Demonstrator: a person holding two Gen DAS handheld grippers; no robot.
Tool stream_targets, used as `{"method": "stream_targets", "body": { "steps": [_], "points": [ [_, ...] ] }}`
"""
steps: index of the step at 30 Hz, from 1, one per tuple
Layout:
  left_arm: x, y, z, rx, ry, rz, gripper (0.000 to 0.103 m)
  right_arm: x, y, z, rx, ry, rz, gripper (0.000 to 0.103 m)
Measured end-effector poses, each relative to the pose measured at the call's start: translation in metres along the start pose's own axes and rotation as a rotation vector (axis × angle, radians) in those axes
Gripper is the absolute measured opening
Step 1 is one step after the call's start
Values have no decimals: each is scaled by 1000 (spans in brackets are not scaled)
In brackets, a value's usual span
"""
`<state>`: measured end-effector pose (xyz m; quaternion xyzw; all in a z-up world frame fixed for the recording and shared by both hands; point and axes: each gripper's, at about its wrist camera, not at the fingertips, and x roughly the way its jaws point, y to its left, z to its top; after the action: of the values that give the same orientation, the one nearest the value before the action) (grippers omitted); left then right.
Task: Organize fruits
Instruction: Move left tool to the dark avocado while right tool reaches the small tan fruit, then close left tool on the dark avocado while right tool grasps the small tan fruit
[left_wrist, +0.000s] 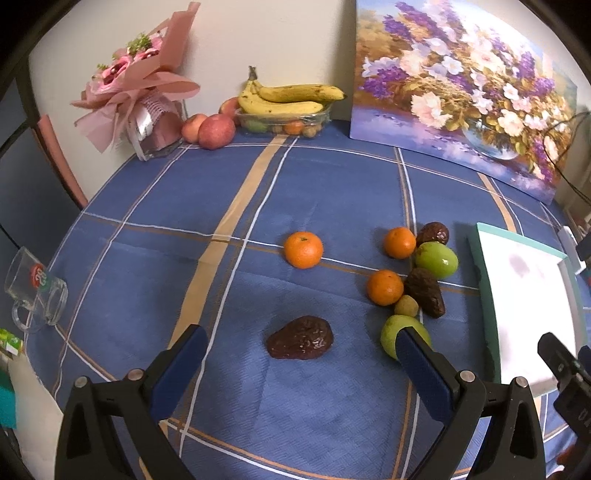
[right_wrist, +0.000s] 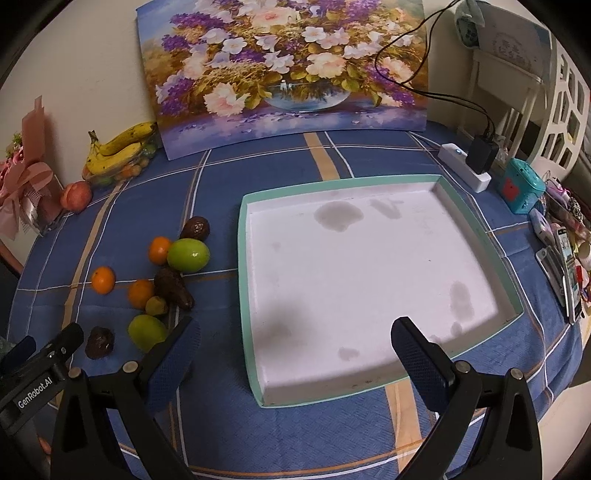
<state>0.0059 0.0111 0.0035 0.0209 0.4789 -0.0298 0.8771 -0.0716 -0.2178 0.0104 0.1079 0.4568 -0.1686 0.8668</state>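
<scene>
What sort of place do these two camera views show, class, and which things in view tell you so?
Probably a room in a home, at a table. A checked blue tablecloth covers it, a flower painting leans on the wall, and a wrapped bouquet stands beside a dish of bananas.

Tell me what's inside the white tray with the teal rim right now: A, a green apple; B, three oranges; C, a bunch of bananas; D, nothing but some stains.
D: the tray holds only grey stains; the oranges lie on the tablecloth beside it.
</scene>
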Motion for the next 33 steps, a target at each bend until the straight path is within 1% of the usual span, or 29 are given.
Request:
{"method": "stream_targets", "body": {
  "steps": [1, 3, 5, 6, 8, 10, 11, 12, 13, 14, 16, 18, 20, 22, 24, 25, 27, 28, 29, 30, 33],
  "points": [
    [0, 5, 1, -26, 2, -6, 103, 0, 2, 0, -8, 0, 7, 102],
    [-1, 17, 3, -85, -1, -40, 103, 0, 6, -1, -8, 2, 53, 102],
    [-3, 26, 4, -131, -11, -76, 103, 0, 12, -1, -20, -10, 101, 102],
    [-3, 30, 5, -149, -16, -87, 103, 0, 15, -2, -36, -24, 107, 102],
    [-1, 33, 6, -161, -10, -82, 103, -3, 24, -3, -55, -32, 141, 102],
    [5, 35, 6, -170, 14, -90, 102, -5, 35, -5, -86, -52, 175, 102],
    [10, 36, 6, -177, 30, -98, 102, -5, 38, -5, -94, -43, 192, 101],
    [13, 36, 6, -181, 43, -100, 102, -5, 43, -6, -110, -35, 206, 99],
    [18, 35, 6, -182, 60, -98, 101, -4, 46, -6, -121, -27, 212, 94],
    [20, 35, 6, -182, 69, -97, 98, 0, 49, -6, -135, -16, 205, 92],
    [28, 34, 4, -183, 101, -101, 94, 6, 54, -7, -144, 17, 219, 81],
    [37, 32, 3, -185, 133, -109, 94, 11, 56, -9, -142, 55, 247, 78],
    [45, 28, 2, -179, 161, -123, 92, 19, 60, -12, -146, 92, 257, 75],
    [53, 25, 0, -173, 189, -126, 92, 26, 65, -15, -153, 127, 274, 66],
    [61, 24, 0, -177, 209, -127, 91, 34, 68, -20, -160, 165, 285, 63],
    [65, 24, -1, -184, 221, -125, 91, 38, 70, -22, -167, 186, 287, 59],
    [72, 25, -2, -195, 237, -118, 91, 46, 75, -25, -181, 216, 287, 55],
    [77, 26, -3, -203, 249, -117, 87, 50, 76, -27, -189, 231, 285, 54],
    [79, 27, -4, -206, 257, -117, 81, 52, 77, -28, -193, 241, 282, 54],
    [82, 27, -5, -211, 268, -117, 79, 55, 79, -30, -200, 252, 278, 52],
    [86, 27, -8, -219, 283, -114, 78, 62, 81, -32, -214, 274, 265, 49]
  ]
}}
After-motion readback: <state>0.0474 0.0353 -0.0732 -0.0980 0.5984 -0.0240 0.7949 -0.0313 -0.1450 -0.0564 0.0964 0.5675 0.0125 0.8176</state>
